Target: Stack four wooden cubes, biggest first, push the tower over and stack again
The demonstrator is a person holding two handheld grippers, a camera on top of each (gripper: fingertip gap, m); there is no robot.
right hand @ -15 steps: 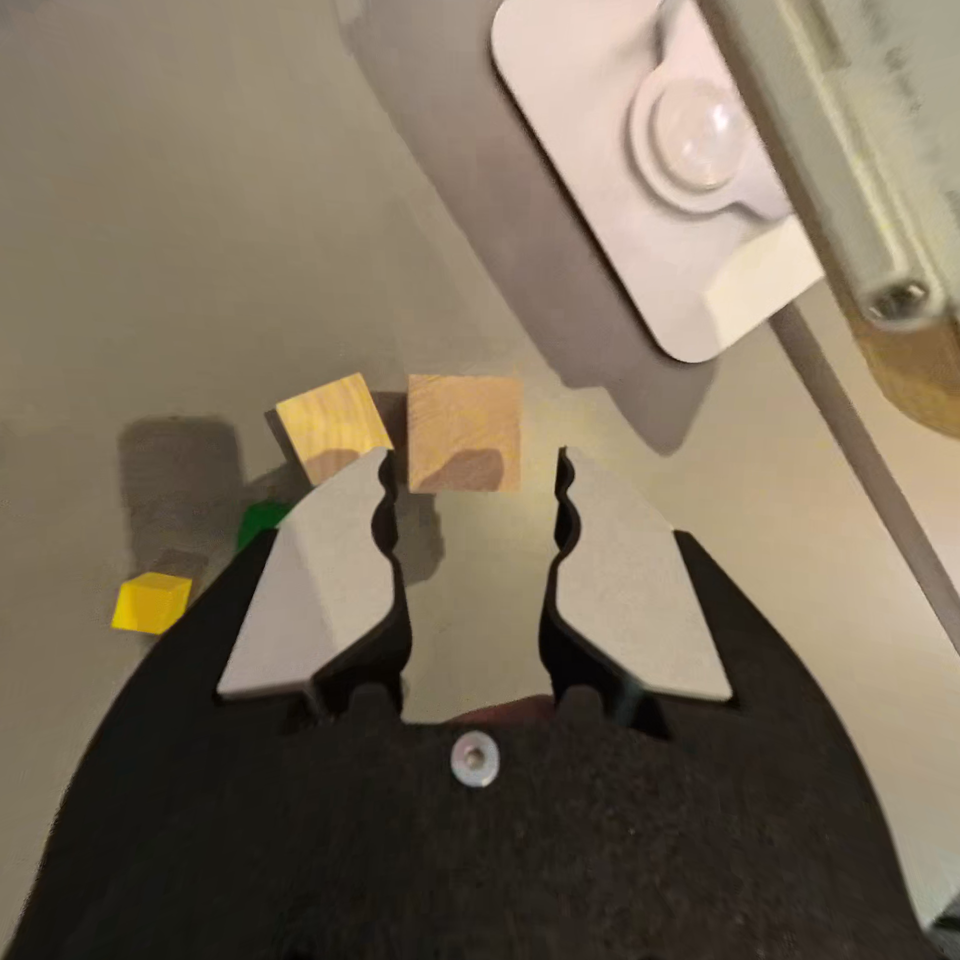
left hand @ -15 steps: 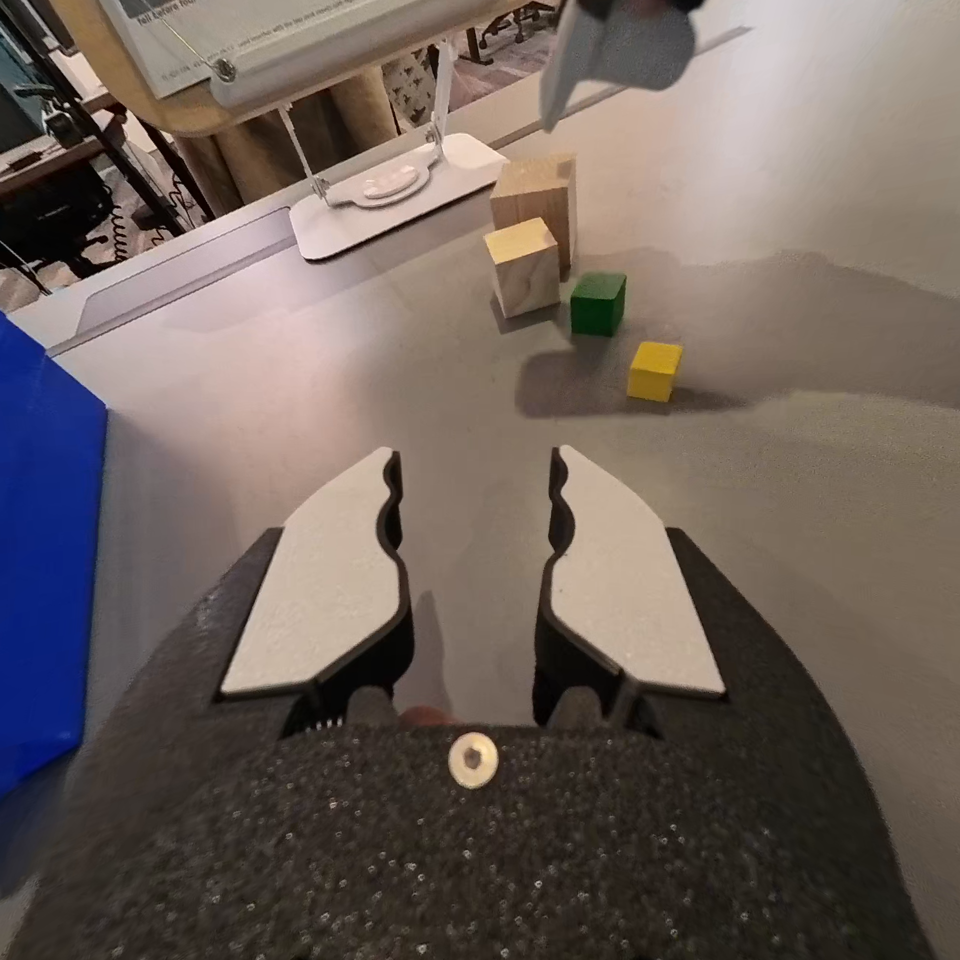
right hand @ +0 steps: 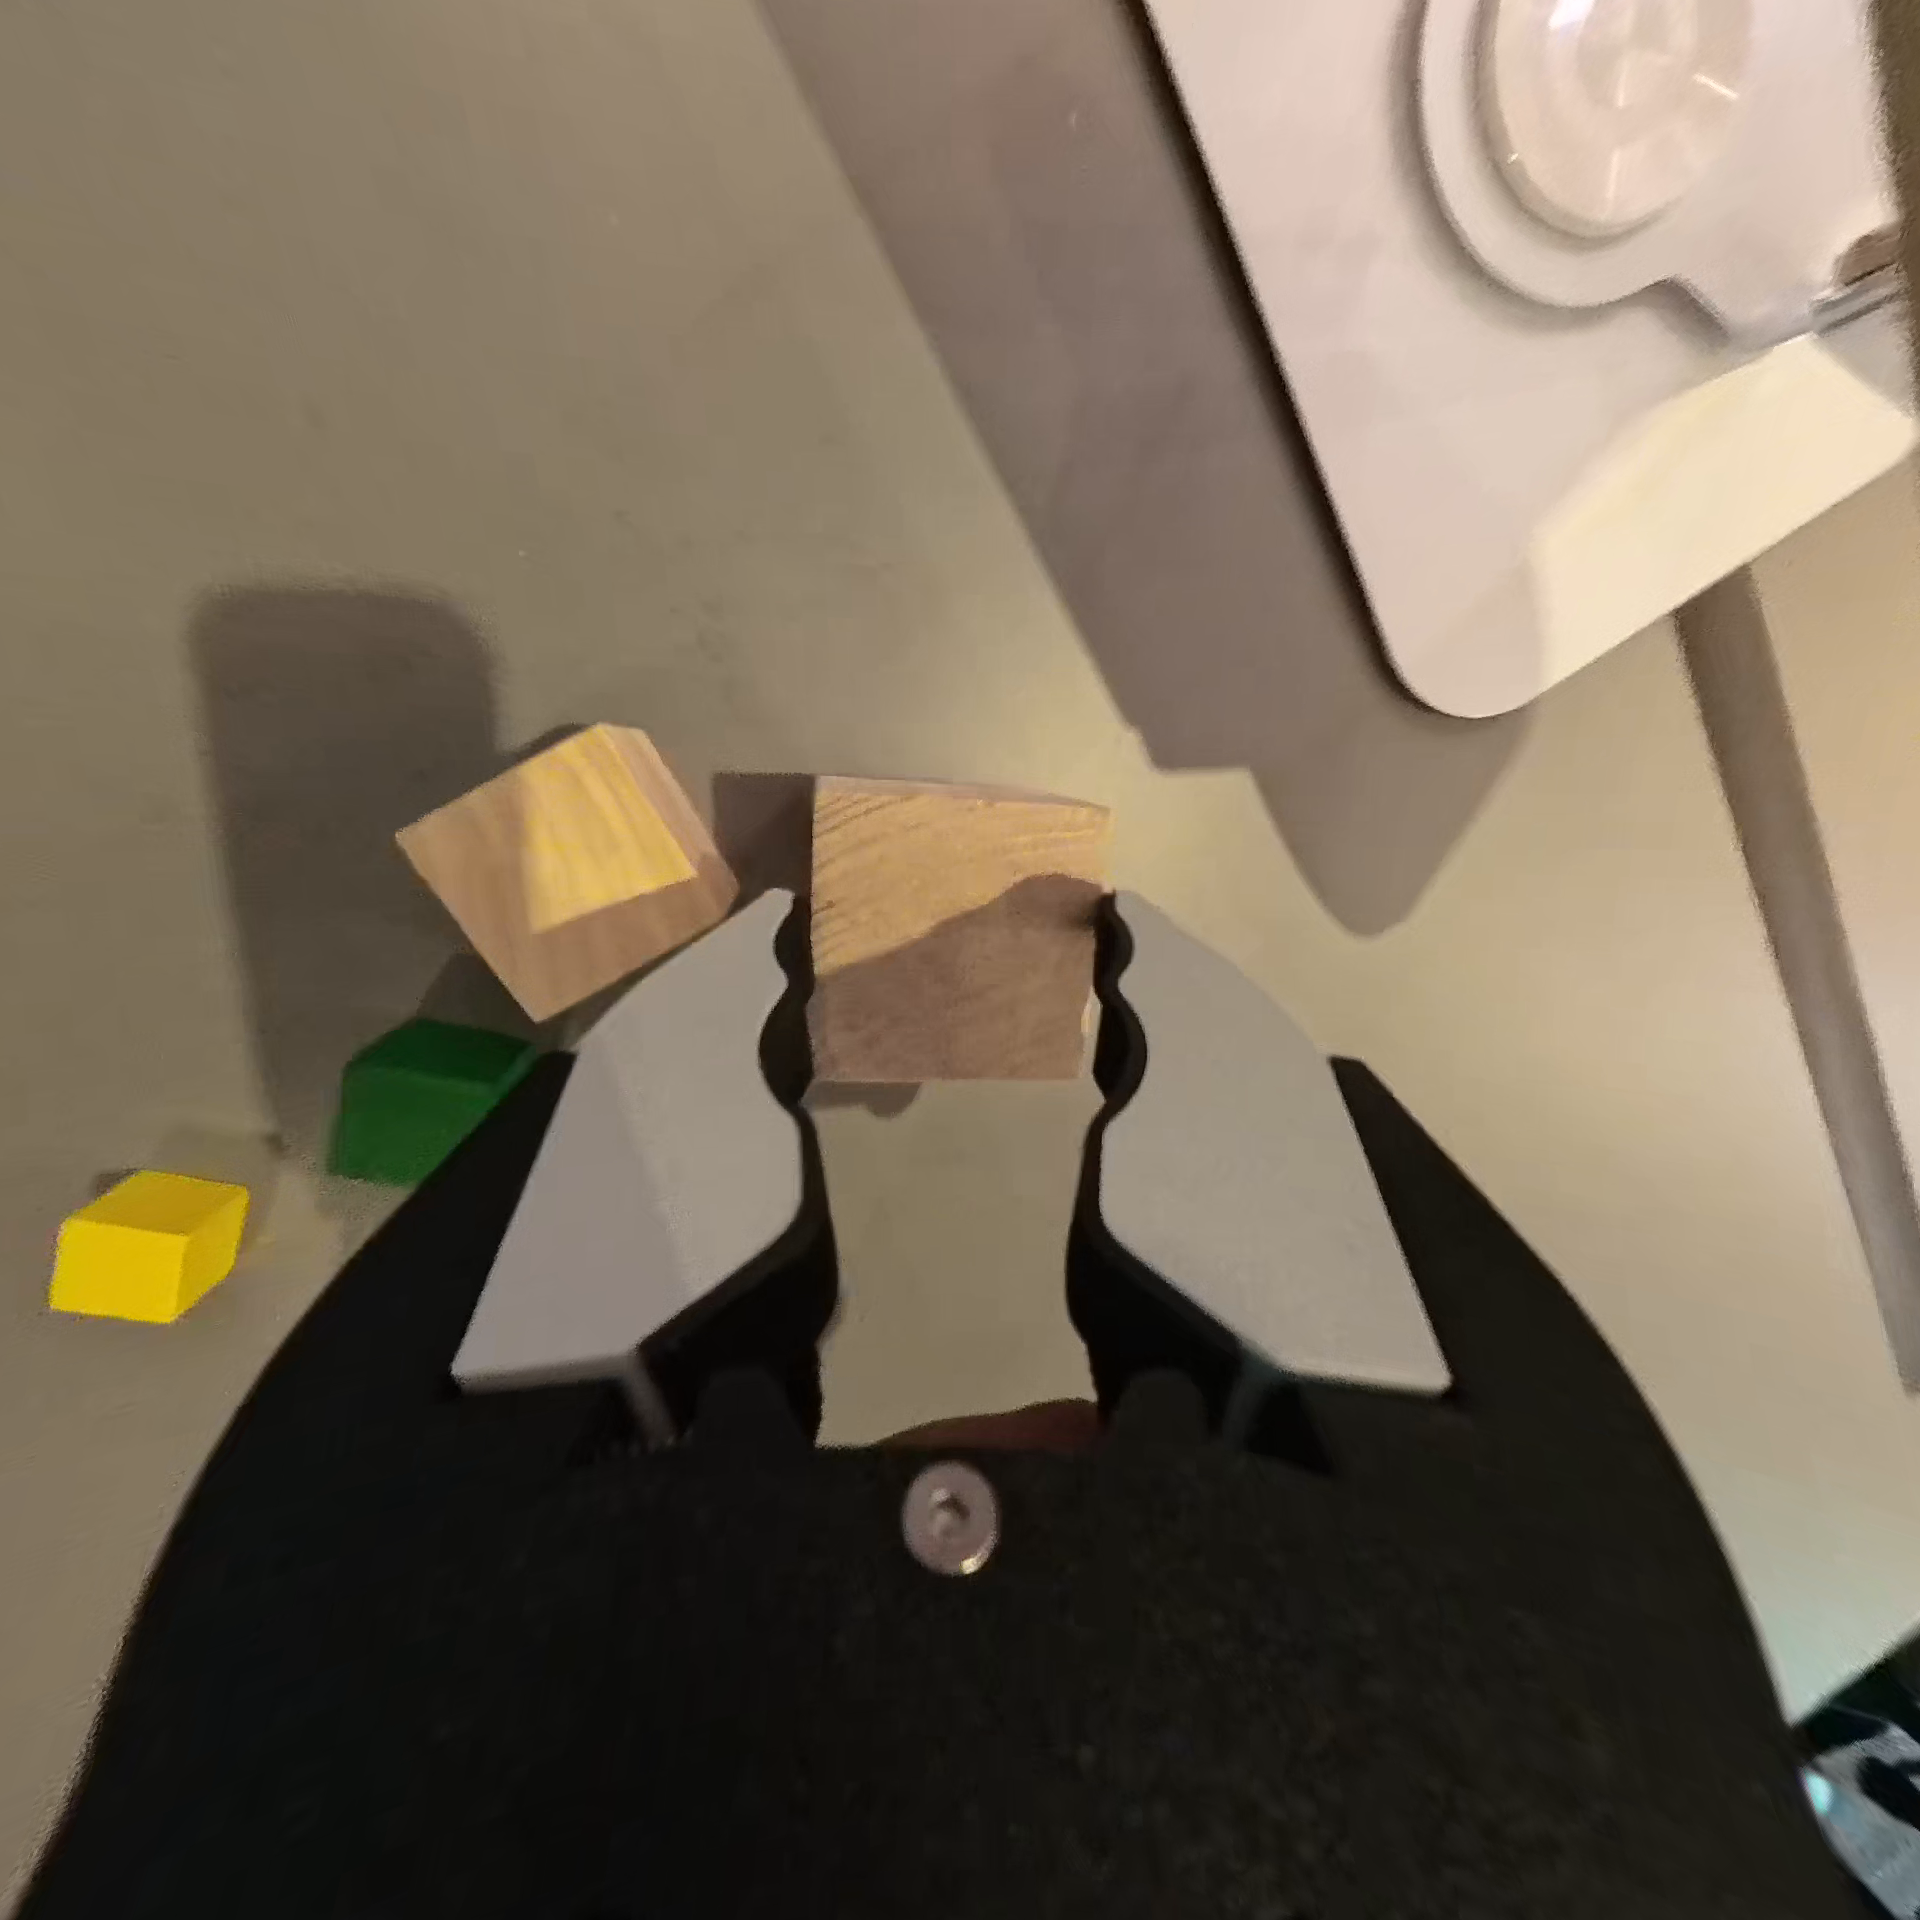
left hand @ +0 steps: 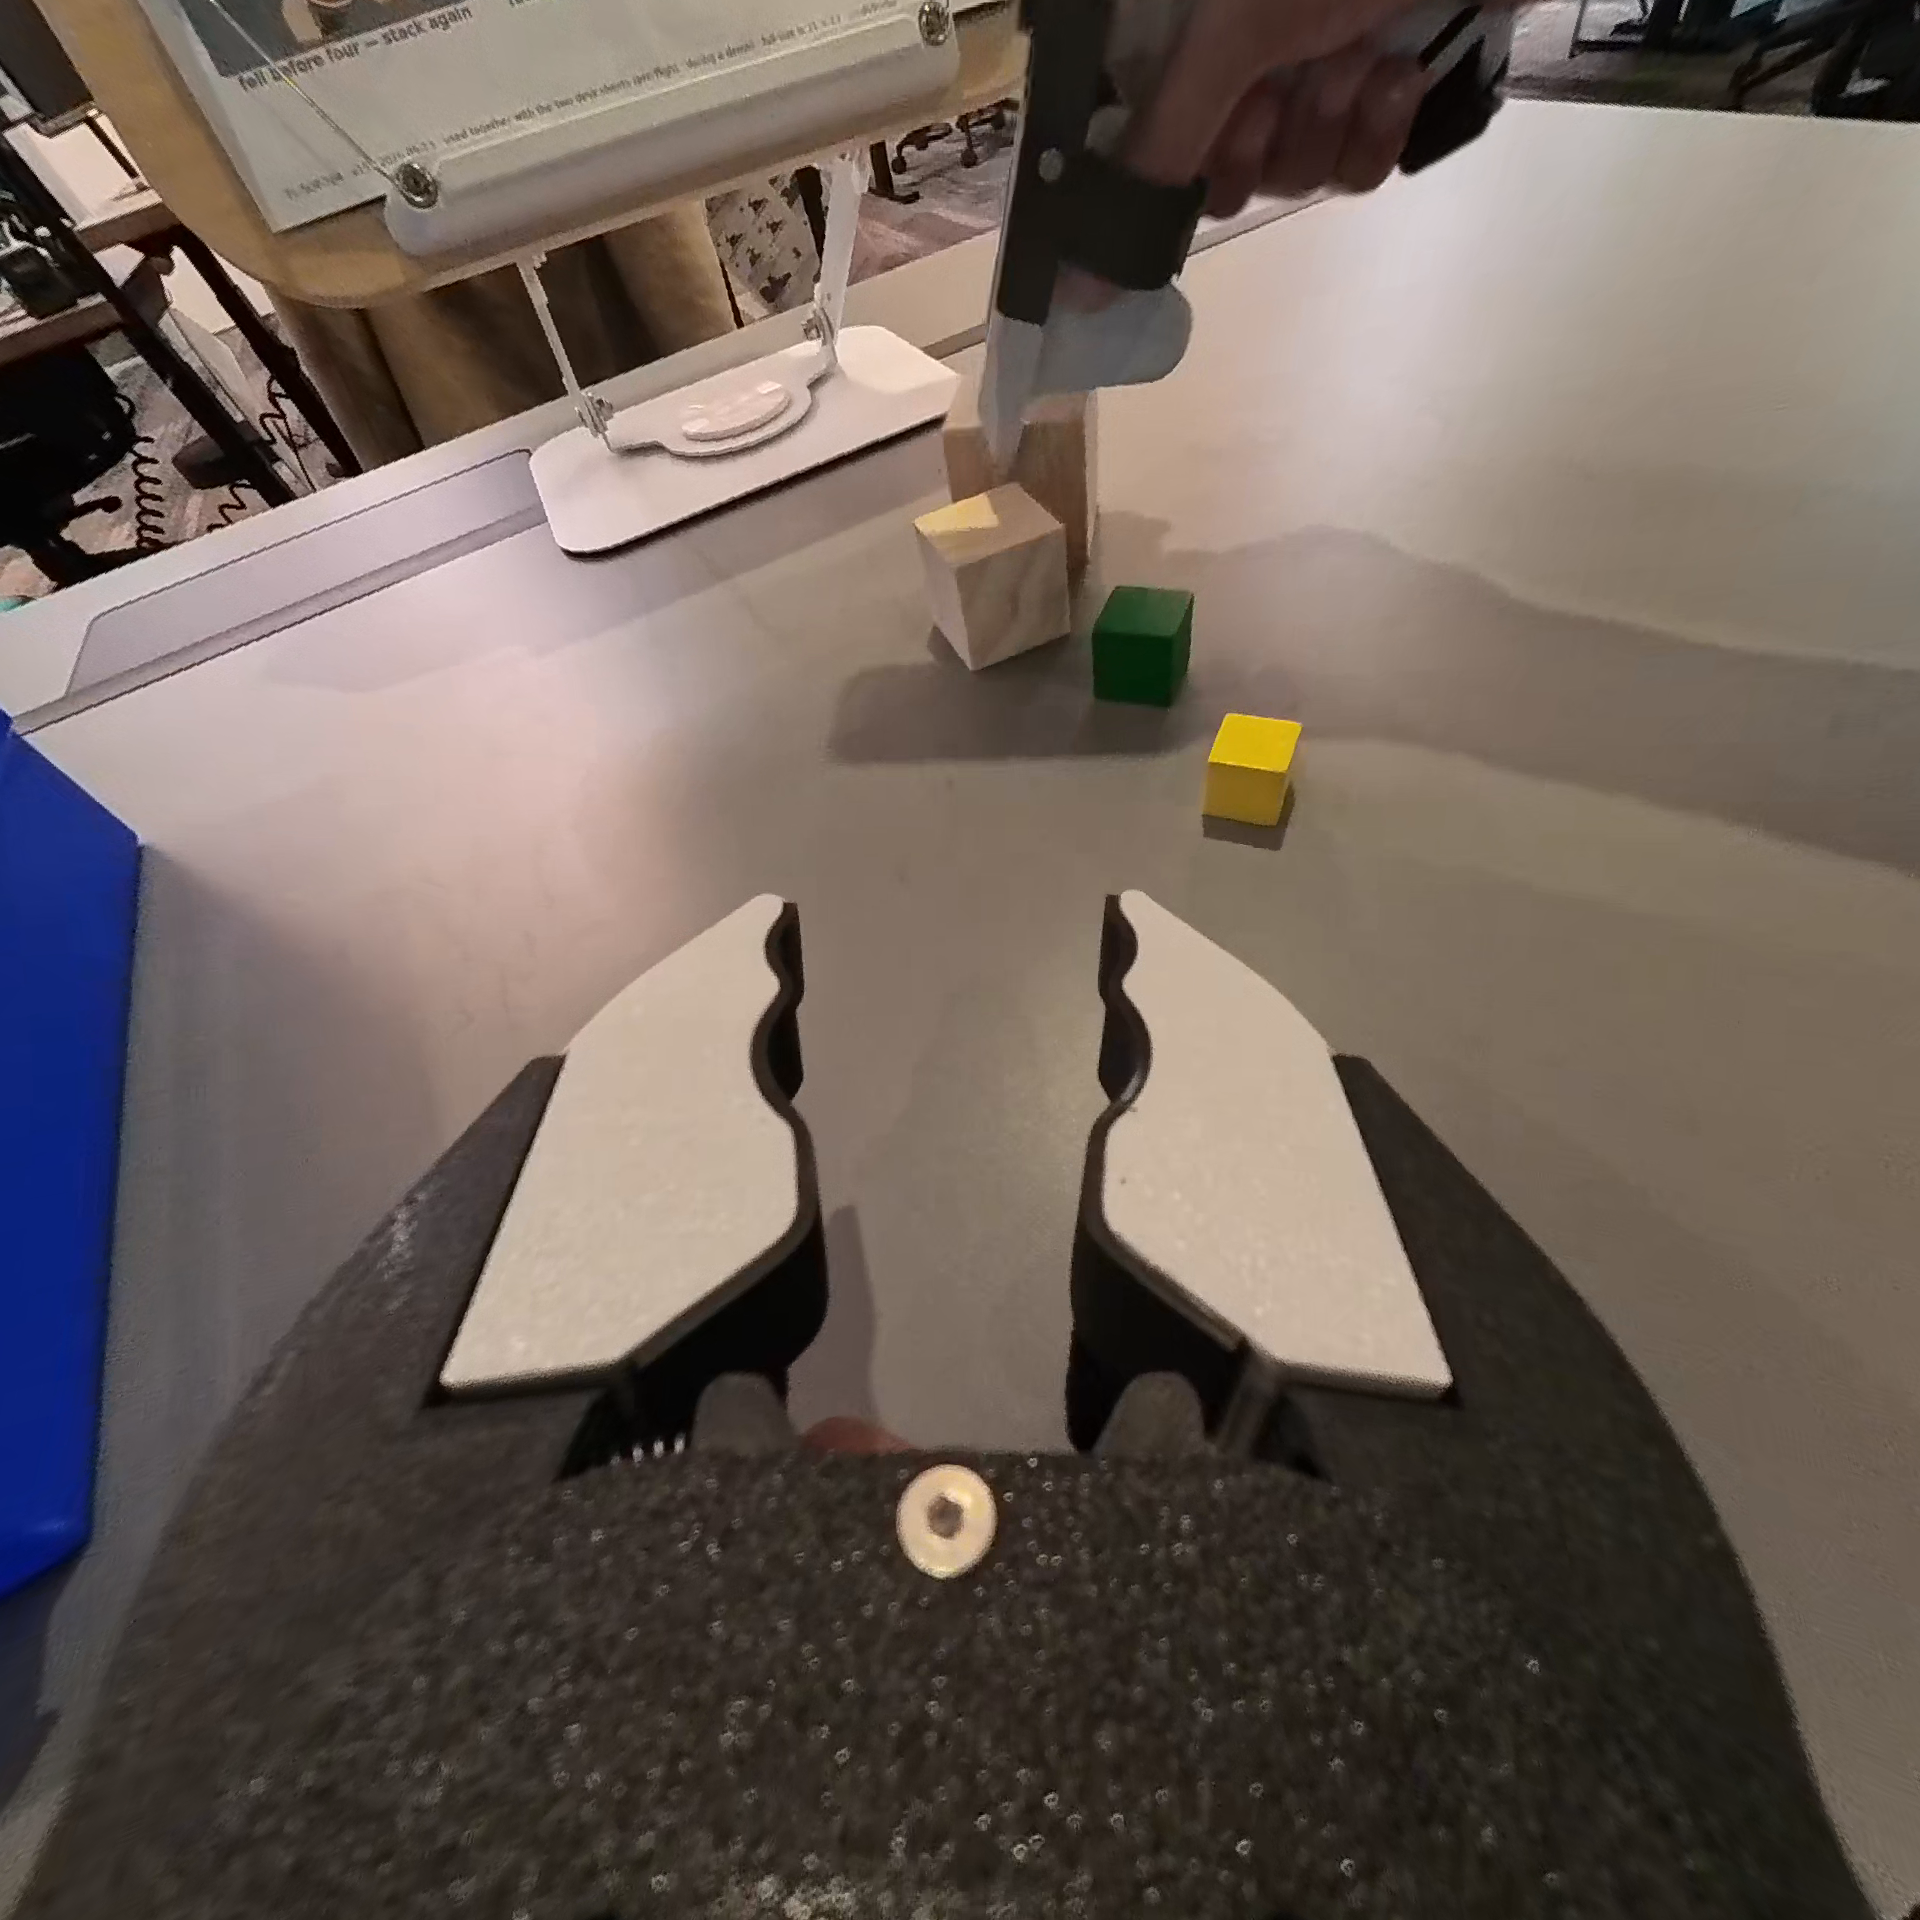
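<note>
Four cubes lie on the grey table. The biggest plain wooden cube (right hand: 956, 935) sits between the fingertips of my right gripper (right hand: 945, 904), which is open and straddles it from above. This cube (left hand: 1065, 473) and the right gripper (left hand: 1060, 384) also show in the left wrist view. A medium plain wooden cube (right hand: 566, 862) (left hand: 997, 587) lies turned, right beside the big one. A green cube (right hand: 421, 1101) (left hand: 1141, 644) and a smaller yellow cube (right hand: 145, 1242) (left hand: 1252, 769) lie apart, nearer the left gripper. My left gripper (left hand: 951, 914) is open and empty, well short of the cubes.
A white stand base (left hand: 727, 457) (right hand: 1558, 312) holding a tilted board sits at the table's far edge, close behind the big cube. A blue bin (left hand: 52, 1143) stands at the left. A person's hand (left hand: 1268, 104) holds the right gripper.
My right gripper has come down and forward, so its open fingers now flank the biggest cube. The left gripper and the cubes have stayed in place.
</note>
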